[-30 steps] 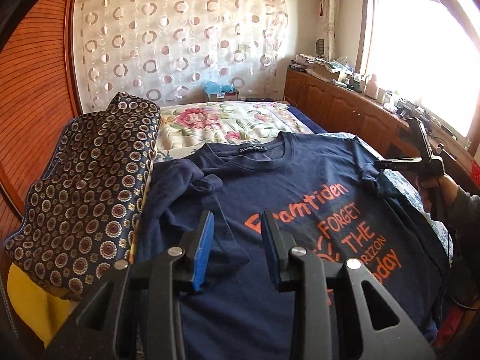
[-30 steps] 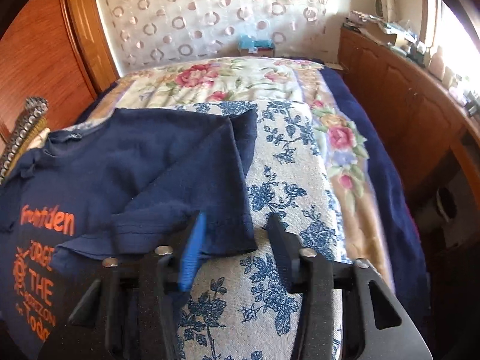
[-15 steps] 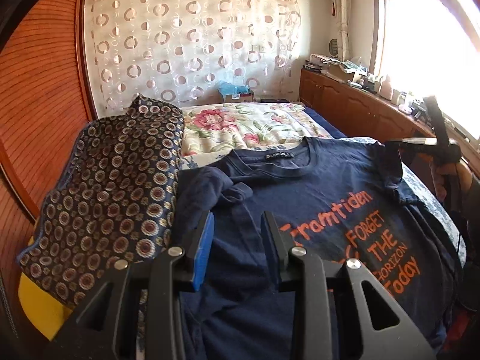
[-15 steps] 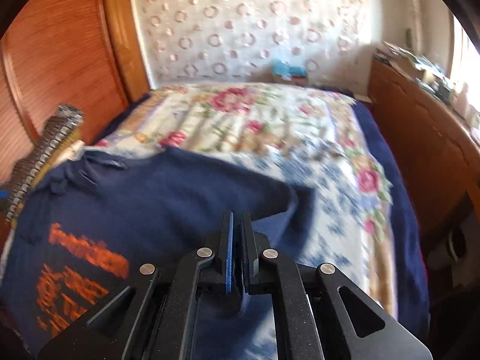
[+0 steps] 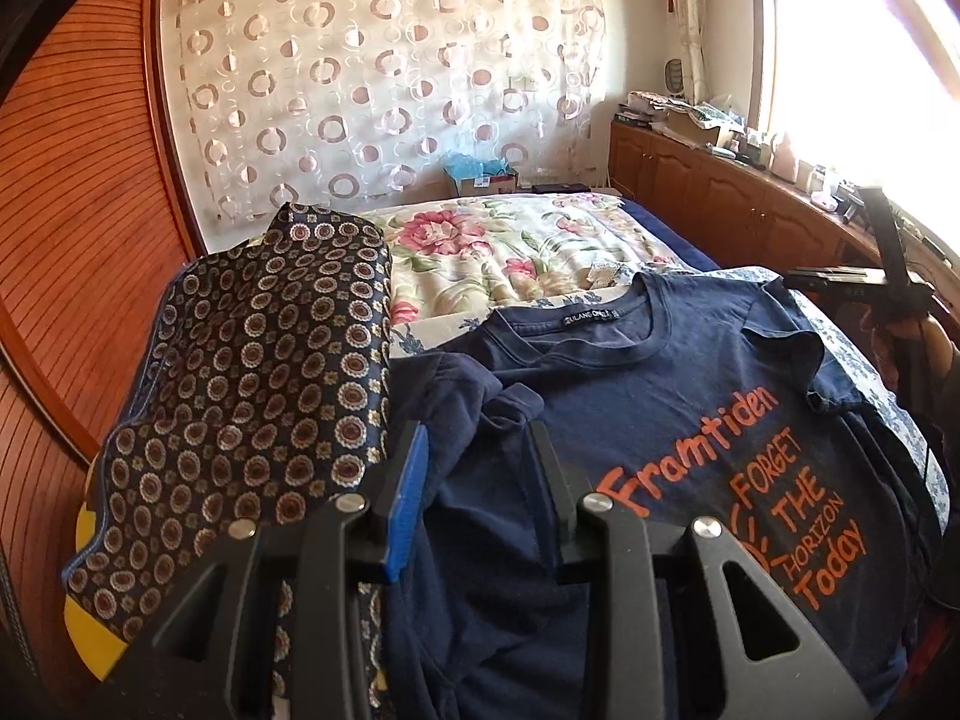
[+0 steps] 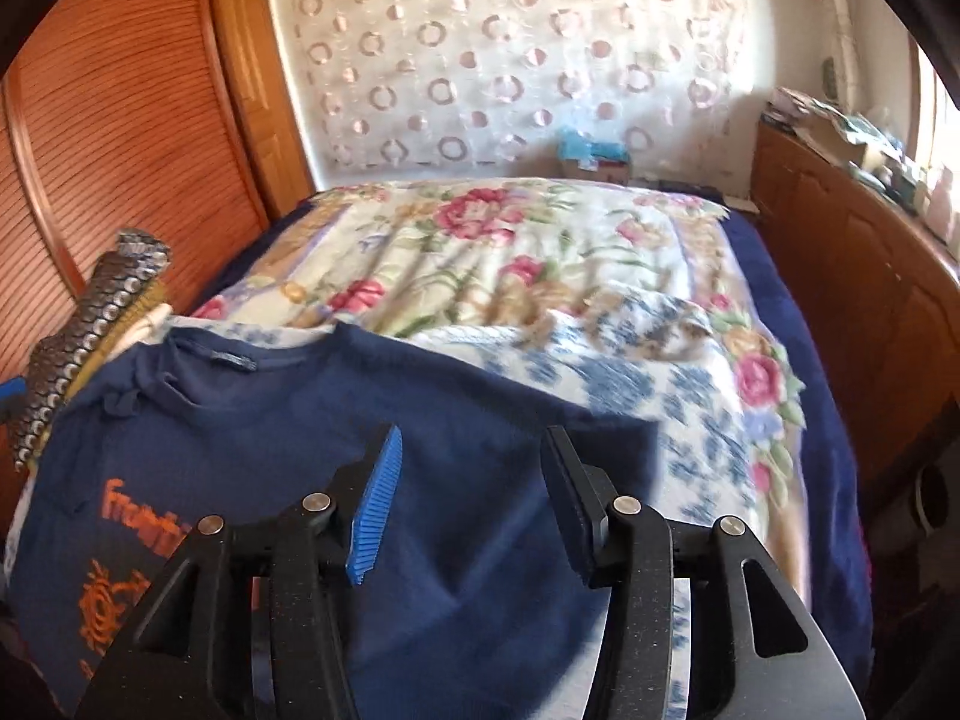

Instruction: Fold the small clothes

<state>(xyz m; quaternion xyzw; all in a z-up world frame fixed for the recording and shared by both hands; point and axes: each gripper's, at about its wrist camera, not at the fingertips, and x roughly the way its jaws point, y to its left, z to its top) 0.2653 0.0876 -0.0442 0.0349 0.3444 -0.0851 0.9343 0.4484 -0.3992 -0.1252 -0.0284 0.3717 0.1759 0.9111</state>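
Left gripper: jaws released, nothing between them. It hovers over the T-shirt, with the bunched left sleeve just ahead of the jaw tips and partly between them. Whether the tips touch the cloth cannot be told.

Right gripper: jaws released, gap wide, nothing held. Below and ahead of the jaws lies the shirt's right sleeve and shoulder area, spread flat. The view is motion-blurred.

T-shirt: navy, front up, lying on the bed. Collar is beyond the left jaws, to their right. Orange print sits to the right of the left jaws; in the right view the print is to the left of the jaws. The right sleeve is laid out toward the blue-flowered sheet, which is ahead and to the right of the right jaws.

Patterned cloth, dark with ring motifs, is draped over a stack immediately left of the left jaws, touching the shirt's left edge. In the right view it shows far to the left.

From the left view, the right gripper appears far right, past the shirt's right sleeve, held in a hand.
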